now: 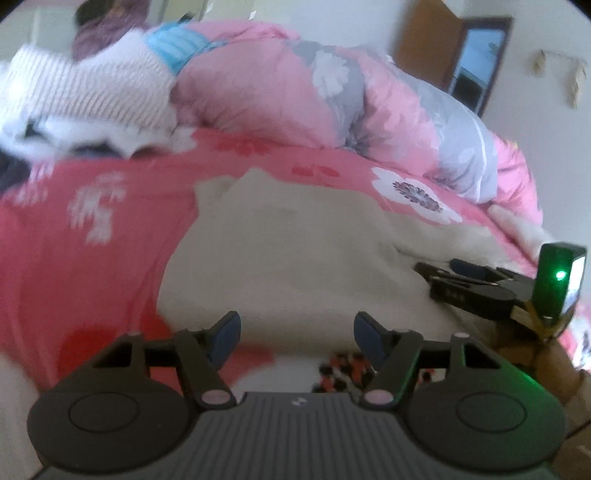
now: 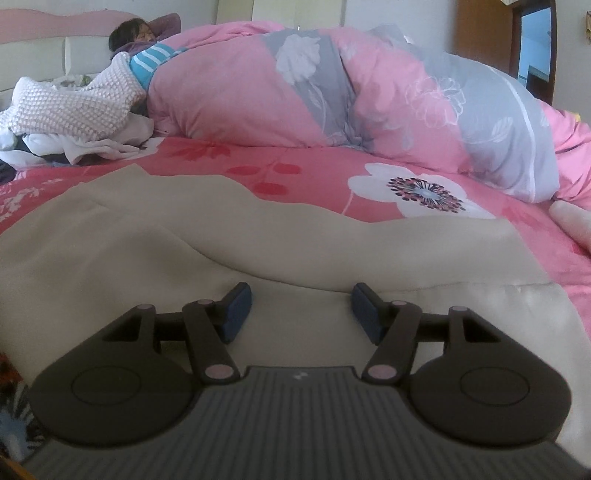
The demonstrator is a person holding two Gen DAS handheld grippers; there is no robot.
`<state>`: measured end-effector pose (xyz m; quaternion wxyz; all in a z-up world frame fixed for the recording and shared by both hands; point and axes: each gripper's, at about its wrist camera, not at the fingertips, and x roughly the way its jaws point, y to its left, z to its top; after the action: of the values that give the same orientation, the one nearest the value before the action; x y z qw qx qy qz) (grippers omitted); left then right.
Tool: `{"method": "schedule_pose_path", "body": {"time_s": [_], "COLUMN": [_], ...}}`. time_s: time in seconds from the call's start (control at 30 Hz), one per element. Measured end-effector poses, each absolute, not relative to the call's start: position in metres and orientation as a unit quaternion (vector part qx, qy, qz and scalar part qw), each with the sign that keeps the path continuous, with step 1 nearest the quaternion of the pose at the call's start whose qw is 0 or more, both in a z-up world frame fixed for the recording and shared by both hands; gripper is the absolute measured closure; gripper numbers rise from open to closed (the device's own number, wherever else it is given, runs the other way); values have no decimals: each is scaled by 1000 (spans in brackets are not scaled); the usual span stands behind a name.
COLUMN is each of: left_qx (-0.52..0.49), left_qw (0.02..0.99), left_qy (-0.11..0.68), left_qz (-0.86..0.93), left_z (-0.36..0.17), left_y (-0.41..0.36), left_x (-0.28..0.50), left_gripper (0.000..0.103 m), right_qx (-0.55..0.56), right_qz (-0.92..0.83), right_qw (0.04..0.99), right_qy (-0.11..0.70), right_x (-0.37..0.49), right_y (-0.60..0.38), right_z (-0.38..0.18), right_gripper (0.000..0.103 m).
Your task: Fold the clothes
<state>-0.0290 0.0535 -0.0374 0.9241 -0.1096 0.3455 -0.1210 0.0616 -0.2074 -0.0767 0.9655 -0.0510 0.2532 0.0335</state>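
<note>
Nearest the lens at 6 o'clock in the left wrist view, the left gripper [image 1: 295, 334] has its two blue-padded fingers spread wide apart with nothing between them; a small pale mark sits on its ribbed grey body, too small to read. It hangs over the near edge of one beige garment [image 1: 280, 254], which lies spread on the pink flowered bedsheet [image 1: 85, 236]. At 3 o'clock the right gripper [image 1: 439, 275] reaches in low over the same cloth, a green light [image 1: 561, 275] glowing on its housing. From this side its fingers look close together, but the right wrist view shows its fingers parted wide, holding nothing, just above the beige garment [image 2: 258, 236]. No writing can be read on the cloth or bedding.

Farther out, the garment's far edge runs uneven against the sheet [image 2: 314, 166], leaving a band of bare sheet from 10 to 2 o'clock, with one large white flower print [image 2: 417, 192] at 1 o'clock. Beyond that rises one bulky pink and grey duvet [image 2: 332, 88]. At 10 o'clock lies a heap of clothes topped by a white knit piece [image 2: 74, 107]. Farthest, at 11 o'clock, one person [image 2: 136, 35] lies against the headboard [image 2: 44, 44]. A wooden door [image 2: 480, 33] stands at 1 o'clock.
</note>
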Motion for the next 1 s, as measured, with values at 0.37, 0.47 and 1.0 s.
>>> {"method": "schedule_pose_path", "body": {"time_s": [0.37,0.47,1.0], "left_qx": [-261,-278,-387], "left_qw": [894,893,862], "left_qy": [343,335,300], "left_qz": [-118,-118,-134], "left_z": [-71,-79,-107], "left_y": [84,84,100], "left_x": [-14,-4,-4], "left_gripper": [35,32,25], "right_qx": [-38,-37,-41], "right_qz": [36,35,26], "right_qw": [966,966,968], "right_qy": [252,252,246], "right_x": [63,63,62], "right_y": [-211,-210,-205], "right_z": [-79,-79,-82], "right_gripper": [42,42,42]}}
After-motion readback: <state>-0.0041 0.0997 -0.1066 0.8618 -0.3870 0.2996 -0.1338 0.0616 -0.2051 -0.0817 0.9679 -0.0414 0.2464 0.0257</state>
